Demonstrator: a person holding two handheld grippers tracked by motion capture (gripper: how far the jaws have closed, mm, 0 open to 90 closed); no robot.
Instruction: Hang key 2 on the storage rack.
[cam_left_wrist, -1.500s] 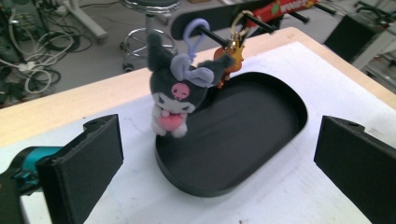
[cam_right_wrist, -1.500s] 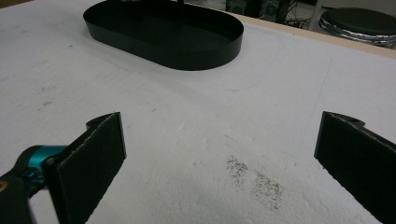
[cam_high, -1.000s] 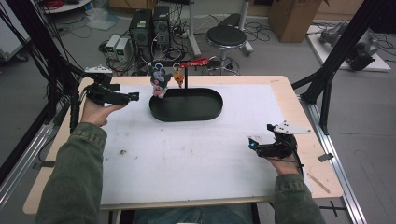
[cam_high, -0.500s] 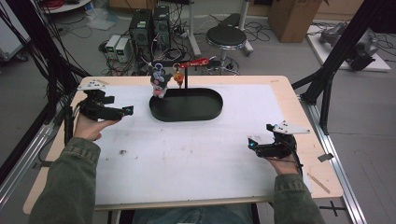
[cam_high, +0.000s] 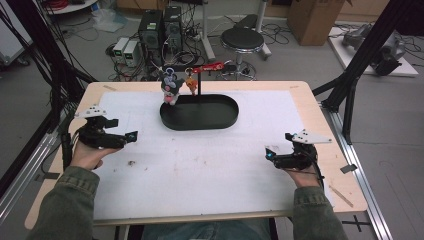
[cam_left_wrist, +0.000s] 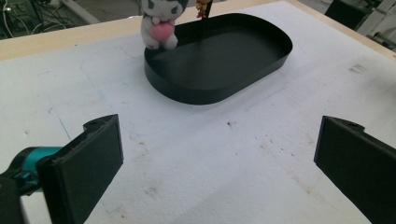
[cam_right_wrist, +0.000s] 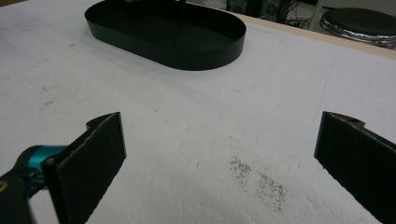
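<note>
A black oval tray (cam_high: 200, 125) lies at the back middle of the white mat. A grey-and-white plush toy (cam_high: 171, 87) with a pink heart hangs at the tray's back left rim, beside a small orange charm (cam_high: 191, 85), both under a black post with a red arm (cam_high: 212, 67). My left gripper (cam_high: 132, 136) is at the front left, open and holding nothing, pointing toward the tray (cam_left_wrist: 205, 91) and the plush (cam_left_wrist: 161, 23). At the front right, my right gripper (cam_high: 269, 152) is open and holds nothing. In the left gripper view my left gripper (cam_left_wrist: 219, 154) spreads wide; my right gripper (cam_right_wrist: 219, 149) does too.
The white mat (cam_high: 210, 165) covers most of the wooden table (cam_high: 325, 130). Black frame struts (cam_high: 350, 85) rise at the table's right and left sides. A stool (cam_high: 242, 40) and computer boxes (cam_high: 160, 30) stand on the floor beyond the far edge.
My left gripper has drawn back from near the plush toward the person, ending lower at the front left. The right gripper has stayed where it was.
</note>
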